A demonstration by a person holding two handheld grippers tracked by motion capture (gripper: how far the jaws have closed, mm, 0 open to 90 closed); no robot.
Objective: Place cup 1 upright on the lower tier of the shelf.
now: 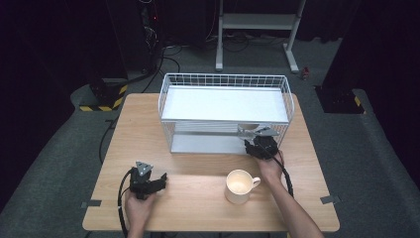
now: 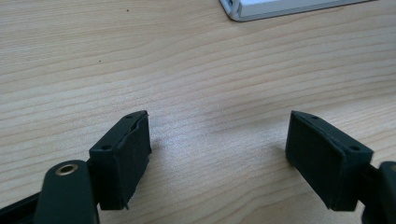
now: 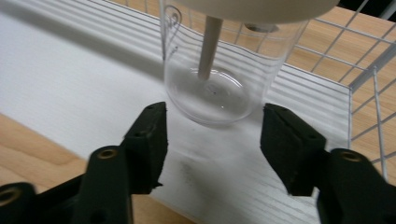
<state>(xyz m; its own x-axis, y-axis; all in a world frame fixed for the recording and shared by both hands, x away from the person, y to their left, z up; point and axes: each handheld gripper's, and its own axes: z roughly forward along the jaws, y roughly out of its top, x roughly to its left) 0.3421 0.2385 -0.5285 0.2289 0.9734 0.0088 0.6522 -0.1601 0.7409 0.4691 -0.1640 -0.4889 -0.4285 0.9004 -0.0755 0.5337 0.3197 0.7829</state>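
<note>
Bright lit table (image 1: 198,183), dark surroundings, soft low-resolution blur

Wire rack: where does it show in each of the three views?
High view: the wire rack stands at the table's far middle.
Left gripper view: a corner of its white base sits at the top edge, right of centre.
Right gripper view: the same base spans the picture, with the wire wall at right.
Shared landmark: the wooden table.

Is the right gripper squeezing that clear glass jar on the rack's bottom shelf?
No, the right gripper stands open, its pads clear of the clear jar.
</note>
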